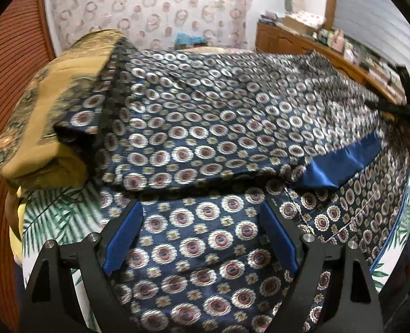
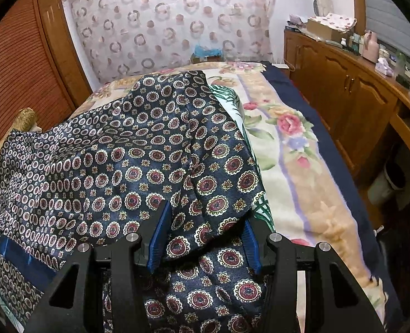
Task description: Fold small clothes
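Right tongs (image 2: 205,238): lowest in the right view, 2 blue pads closed on a raised fold of the garment (image 2: 138,166), which bunches between them.
Left tongs (image 1: 202,238): bottom centre of the left view, jaws wide apart, nothing between them (cloth lies flat beneath).
Garment: navy medallion print, spread on the bed (image 2: 302,149); long axis runs lower right to upper left in the right view.
Key relation: lifted flap (image 1: 219,116) lies straight ahead of the left tongs, its edge just beyond the tips; likely next grab.
Band (image 1: 341,163): plain blue, right of centre.
Hidden: far hem behind the flap; pillow (image 1: 55,116) partly covered; left view blurred.
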### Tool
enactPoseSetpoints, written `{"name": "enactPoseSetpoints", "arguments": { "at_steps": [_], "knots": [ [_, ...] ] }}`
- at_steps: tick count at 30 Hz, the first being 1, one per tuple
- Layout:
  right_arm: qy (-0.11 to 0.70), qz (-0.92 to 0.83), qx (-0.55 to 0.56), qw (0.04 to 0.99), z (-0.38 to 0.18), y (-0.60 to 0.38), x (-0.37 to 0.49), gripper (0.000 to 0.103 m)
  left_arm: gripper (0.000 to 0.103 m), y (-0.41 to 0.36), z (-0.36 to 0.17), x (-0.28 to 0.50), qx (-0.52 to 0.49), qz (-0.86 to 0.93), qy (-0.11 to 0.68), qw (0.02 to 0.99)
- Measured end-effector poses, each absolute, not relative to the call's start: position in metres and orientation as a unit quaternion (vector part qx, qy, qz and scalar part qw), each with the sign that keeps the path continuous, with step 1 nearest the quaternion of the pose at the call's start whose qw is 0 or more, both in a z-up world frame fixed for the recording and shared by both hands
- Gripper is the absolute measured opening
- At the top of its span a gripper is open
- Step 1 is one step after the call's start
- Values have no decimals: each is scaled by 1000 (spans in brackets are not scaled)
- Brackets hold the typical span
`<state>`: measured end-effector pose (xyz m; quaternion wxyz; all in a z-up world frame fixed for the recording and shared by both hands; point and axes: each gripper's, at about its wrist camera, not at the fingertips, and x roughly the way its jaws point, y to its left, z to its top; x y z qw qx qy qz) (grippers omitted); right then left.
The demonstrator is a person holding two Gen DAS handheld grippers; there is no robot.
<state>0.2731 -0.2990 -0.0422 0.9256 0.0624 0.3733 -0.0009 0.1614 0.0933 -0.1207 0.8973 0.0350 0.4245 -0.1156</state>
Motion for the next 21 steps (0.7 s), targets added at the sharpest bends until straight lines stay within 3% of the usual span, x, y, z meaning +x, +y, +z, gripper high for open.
{"name": "enactPoseSetpoints", "arguments": {
  "at_steps": [5, 12, 21],
  "knots": [
    [373, -2, 66, 926, -42, -301, 273, 50, 84, 124, -97, 153, -13, -93, 380, 920],
    [380, -19, 31, 924, -39, -291, 276, 50, 48, 156, -85, 159, -48, -53, 360, 930],
    [382, -22, 20, 924, -38, -288, 278, 50, 34, 156, -64, 163, -12, -32, 305, 952]
  ]
}}
